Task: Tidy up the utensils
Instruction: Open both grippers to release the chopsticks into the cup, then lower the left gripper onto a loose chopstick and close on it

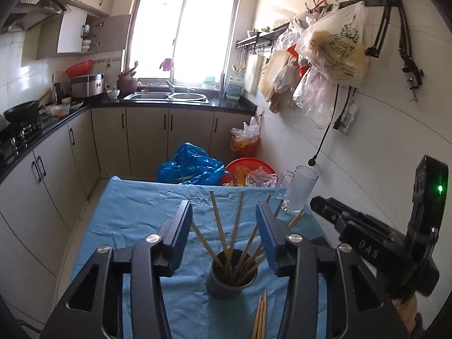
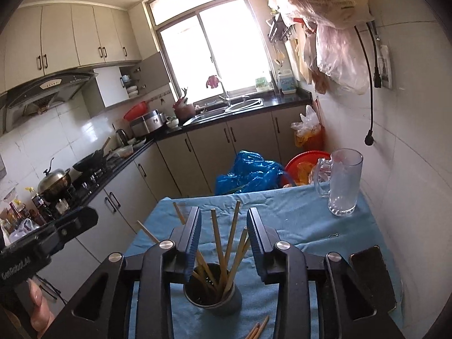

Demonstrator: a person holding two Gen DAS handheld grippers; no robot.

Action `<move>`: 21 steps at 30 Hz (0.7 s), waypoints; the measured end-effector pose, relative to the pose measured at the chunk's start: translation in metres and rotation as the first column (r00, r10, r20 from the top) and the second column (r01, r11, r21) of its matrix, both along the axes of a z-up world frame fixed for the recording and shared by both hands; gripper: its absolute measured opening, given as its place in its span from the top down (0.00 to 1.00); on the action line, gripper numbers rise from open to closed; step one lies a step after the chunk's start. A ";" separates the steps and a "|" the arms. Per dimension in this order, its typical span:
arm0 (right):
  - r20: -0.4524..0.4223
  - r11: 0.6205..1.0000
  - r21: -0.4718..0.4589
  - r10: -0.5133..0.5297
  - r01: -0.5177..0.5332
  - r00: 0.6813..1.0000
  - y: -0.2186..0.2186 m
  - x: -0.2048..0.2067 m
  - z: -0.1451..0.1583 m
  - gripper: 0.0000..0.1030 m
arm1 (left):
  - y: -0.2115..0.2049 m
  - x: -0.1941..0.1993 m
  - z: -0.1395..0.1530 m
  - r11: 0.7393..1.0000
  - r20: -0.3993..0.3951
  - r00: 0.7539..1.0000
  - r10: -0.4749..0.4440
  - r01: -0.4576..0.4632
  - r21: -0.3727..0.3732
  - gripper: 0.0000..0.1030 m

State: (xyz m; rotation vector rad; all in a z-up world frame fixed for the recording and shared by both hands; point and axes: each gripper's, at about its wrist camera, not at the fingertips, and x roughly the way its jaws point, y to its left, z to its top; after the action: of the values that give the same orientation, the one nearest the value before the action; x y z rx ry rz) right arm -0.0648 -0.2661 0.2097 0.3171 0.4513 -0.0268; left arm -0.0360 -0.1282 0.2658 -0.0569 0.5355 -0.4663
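A dark grey cup (image 1: 230,284) (image 2: 213,296) stands on the blue cloth (image 1: 135,214) (image 2: 308,223) and holds several wooden chopsticks (image 1: 219,226) (image 2: 217,237) that fan out upward. A few more chopsticks (image 1: 261,317) (image 2: 258,330) lie on the cloth just in front of the cup. My left gripper (image 1: 224,212) is open and empty, hovering above the cup. My right gripper (image 2: 224,220) is open and empty, also above the cup. The right gripper's body (image 1: 375,243) shows at the right in the left wrist view; the left one (image 2: 42,248) shows at the left in the right wrist view.
A clear glass mug (image 1: 299,189) (image 2: 343,182) stands at the cloth's far right corner by the tiled wall. A dark phone (image 2: 373,276) lies at the right edge. Beyond the table are a blue bag (image 1: 192,166) and a red basin (image 1: 248,169). Kitchen counters run along the left.
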 end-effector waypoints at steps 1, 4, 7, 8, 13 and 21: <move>0.003 1.000 0.001 -0.001 0.001 1.000 0.001 -0.004 0.002 0.59 | 0.003 -0.004 0.001 1.000 0.003 1.000 0.001 -0.001 0.000 0.52; 0.006 1.000 -0.001 -0.002 0.002 1.000 0.000 -0.021 0.004 0.54 | 0.015 -0.020 0.000 1.000 0.008 1.000 0.011 -0.011 -0.005 0.50; -0.014 1.000 -0.019 0.001 -0.001 1.000 0.000 -0.038 0.001 0.48 | 0.029 -0.035 -0.006 1.000 0.008 1.000 0.024 -0.024 0.002 0.49; -0.027 1.000 -0.028 0.003 -0.004 1.000 -0.001 -0.045 -0.001 0.46 | 0.032 -0.041 -0.010 1.000 0.003 1.000 0.027 -0.027 0.013 0.49; -0.121 0.996 -0.086 0.008 -0.018 0.993 -0.010 -0.081 -0.021 0.41 | 0.045 -0.061 -0.042 0.999 -0.063 0.998 0.015 -0.013 0.033 0.49; -0.253 0.979 -0.186 -0.130 0.084 0.959 -0.069 -0.142 -0.046 0.40 | 0.034 -0.089 -0.124 0.989 -0.247 0.963 -0.107 0.129 0.070 0.49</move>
State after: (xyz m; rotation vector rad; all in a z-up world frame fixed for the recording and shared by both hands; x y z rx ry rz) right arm -0.2072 -0.3352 0.1639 0.1661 0.6923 -0.2157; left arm -0.1254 -0.0947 0.1414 0.0008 0.8028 -0.5560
